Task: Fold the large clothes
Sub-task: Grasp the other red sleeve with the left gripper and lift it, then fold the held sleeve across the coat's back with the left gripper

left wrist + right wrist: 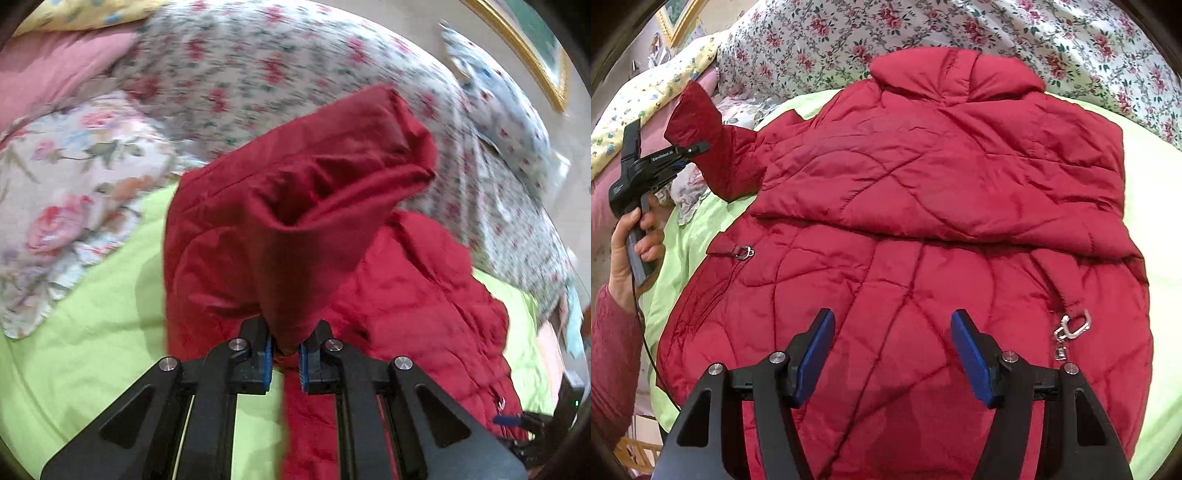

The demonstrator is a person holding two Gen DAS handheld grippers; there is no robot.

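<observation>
Left gripper (286, 349) clamping red jacket (923, 221) sleeve (314, 192)

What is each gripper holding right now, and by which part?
The left gripper is shut on the red jacket's sleeve, pinching its cuff end and lifting it. The right gripper is open above the jacket, holding nothing.

Both wrist views look down, close over the red jacket (923, 206), their shared ground.

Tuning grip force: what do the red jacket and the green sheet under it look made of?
Red jacket: likely thin nylon or polyester shell, slight sheen, puffy quilted stitching suggests padded fill. Green sheet: looks like matte woven cotton or blend, soft wrinkles, no shine.
</observation>
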